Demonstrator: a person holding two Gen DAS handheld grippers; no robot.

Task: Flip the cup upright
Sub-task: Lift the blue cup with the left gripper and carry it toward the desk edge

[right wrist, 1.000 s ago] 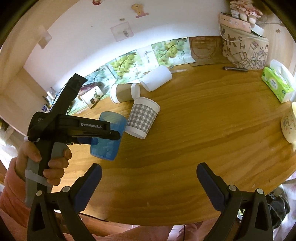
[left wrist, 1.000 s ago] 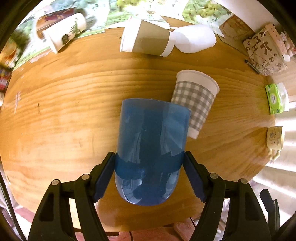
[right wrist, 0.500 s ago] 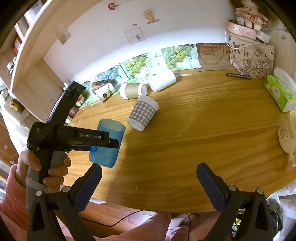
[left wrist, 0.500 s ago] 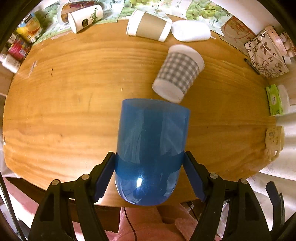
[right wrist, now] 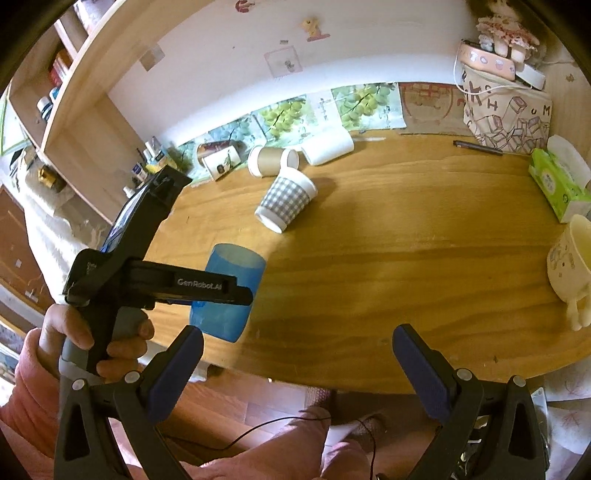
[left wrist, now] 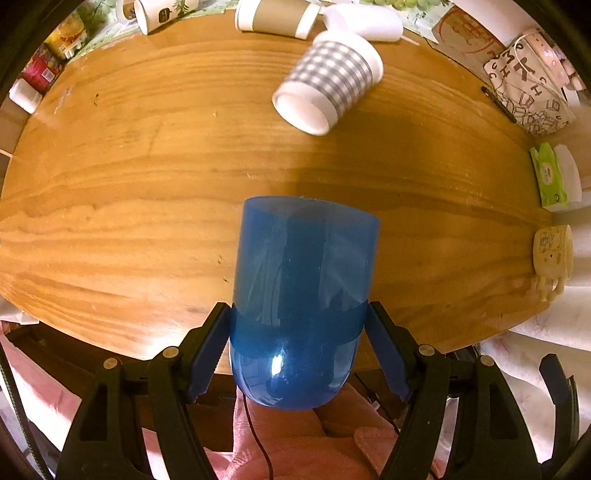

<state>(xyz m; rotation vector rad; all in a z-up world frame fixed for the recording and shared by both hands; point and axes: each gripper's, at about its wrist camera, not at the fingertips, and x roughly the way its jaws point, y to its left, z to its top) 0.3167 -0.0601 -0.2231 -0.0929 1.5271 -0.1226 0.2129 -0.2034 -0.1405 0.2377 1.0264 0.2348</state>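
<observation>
My left gripper [left wrist: 297, 325] is shut on a translucent blue cup [left wrist: 299, 295] and holds it in the air over the table's near edge, its open mouth pointing away from me. In the right wrist view the blue cup [right wrist: 231, 291] hangs above the table's left front edge, mouth up and slightly tilted, with the left gripper body [right wrist: 162, 284] across it. My right gripper [right wrist: 295, 354] is open and empty, over the front edge of the wooden table [right wrist: 406, 258].
A checked paper cup [left wrist: 328, 88] lies on its side mid-table. A brown-sleeved cup [left wrist: 277, 16], a white cup [left wrist: 365, 22] and a printed cup [left wrist: 166, 13] lie at the back. A tissue pack [left wrist: 548, 177], cream mug [left wrist: 552, 254] and patterned bag [left wrist: 528, 88] stand right.
My left gripper has lifted the blue cup and drawn it back toward the table's near edge; the table and cups look farther away. The right gripper has also pulled back and stays open.
</observation>
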